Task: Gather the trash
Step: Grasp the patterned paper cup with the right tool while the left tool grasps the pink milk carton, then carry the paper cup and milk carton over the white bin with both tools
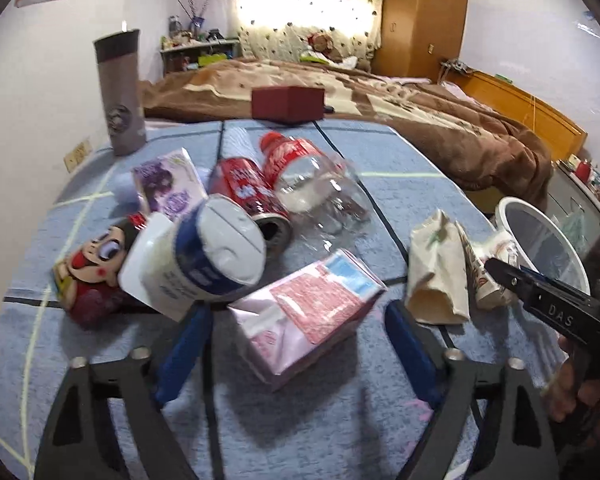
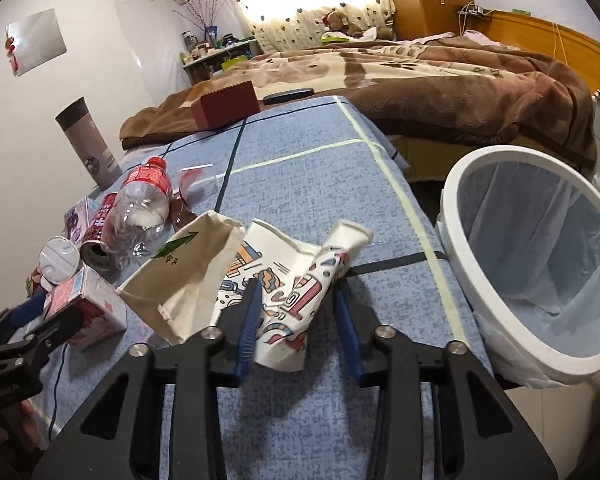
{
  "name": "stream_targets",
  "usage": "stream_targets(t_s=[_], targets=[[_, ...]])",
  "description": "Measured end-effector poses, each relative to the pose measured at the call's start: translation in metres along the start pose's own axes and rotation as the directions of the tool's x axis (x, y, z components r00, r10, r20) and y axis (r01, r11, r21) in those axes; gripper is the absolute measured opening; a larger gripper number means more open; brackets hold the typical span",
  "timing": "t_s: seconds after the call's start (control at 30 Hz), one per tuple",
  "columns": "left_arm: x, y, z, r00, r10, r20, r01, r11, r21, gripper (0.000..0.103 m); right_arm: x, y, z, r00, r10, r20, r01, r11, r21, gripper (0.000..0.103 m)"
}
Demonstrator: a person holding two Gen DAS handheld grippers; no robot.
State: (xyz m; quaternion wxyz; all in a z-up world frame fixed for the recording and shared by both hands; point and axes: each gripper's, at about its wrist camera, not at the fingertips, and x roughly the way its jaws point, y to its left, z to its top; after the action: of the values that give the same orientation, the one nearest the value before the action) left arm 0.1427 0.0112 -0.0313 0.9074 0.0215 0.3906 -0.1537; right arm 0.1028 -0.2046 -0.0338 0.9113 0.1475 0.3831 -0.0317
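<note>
My left gripper (image 1: pixel 296 306) is open, its blue fingers on either side of a pink carton (image 1: pixel 312 312) lying on the blue cloth; a gap shows at the left finger. My right gripper (image 2: pixel 297 285) is shut on a crushed patterned paper cup (image 2: pixel 288 320), a blue finger against each side. A beige paper bag (image 2: pixel 188 272) lies just left of that cup. Beyond the pink carton lie a clear bottle (image 1: pixel 312 184) with a red label, a red can (image 1: pixel 248 192), a purple carton (image 1: pixel 168 184), a white and blue tub (image 1: pixel 220 248) and a cartoon pack (image 1: pixel 92 264).
A white bin (image 2: pixel 456 240) with a clear liner stands off the table's right edge, close to the right gripper. A grey flask (image 1: pixel 120 96) stands at the far left and a dark red box (image 1: pixel 288 104) at the far edge. A bed with a brown blanket (image 2: pixel 460 88) lies behind.
</note>
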Motion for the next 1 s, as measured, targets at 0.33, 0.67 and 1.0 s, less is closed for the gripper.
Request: stream_targets(t_s=[0.33, 0.67, 1.0], targets=[[0.002, -0.02, -0.003, 0.999, -0.043, -0.016, 0.044, 0.998, 0.054, 0.05, -0.007, -0.011, 0.002, 1.0, 0.009, 0.023, -0.009, 1.0, 0.02, 0.02], [0.004, -0.035, -0.003, 0.999, -0.042, -0.001, 0.042, 0.997, 0.069, 0.048, -0.008, -0.017, 0.005, 0.999, 0.004, 0.038, -0.005, 1.0, 0.024, 0.02], [-0.011, -0.037, -0.001, 0.998, -0.046, 0.051, 0.044, 0.998, 0.041, 0.047, -0.015, -0.021, 0.005, 0.998, 0.023, 0.066, -0.024, 0.999, 0.026, 0.02]])
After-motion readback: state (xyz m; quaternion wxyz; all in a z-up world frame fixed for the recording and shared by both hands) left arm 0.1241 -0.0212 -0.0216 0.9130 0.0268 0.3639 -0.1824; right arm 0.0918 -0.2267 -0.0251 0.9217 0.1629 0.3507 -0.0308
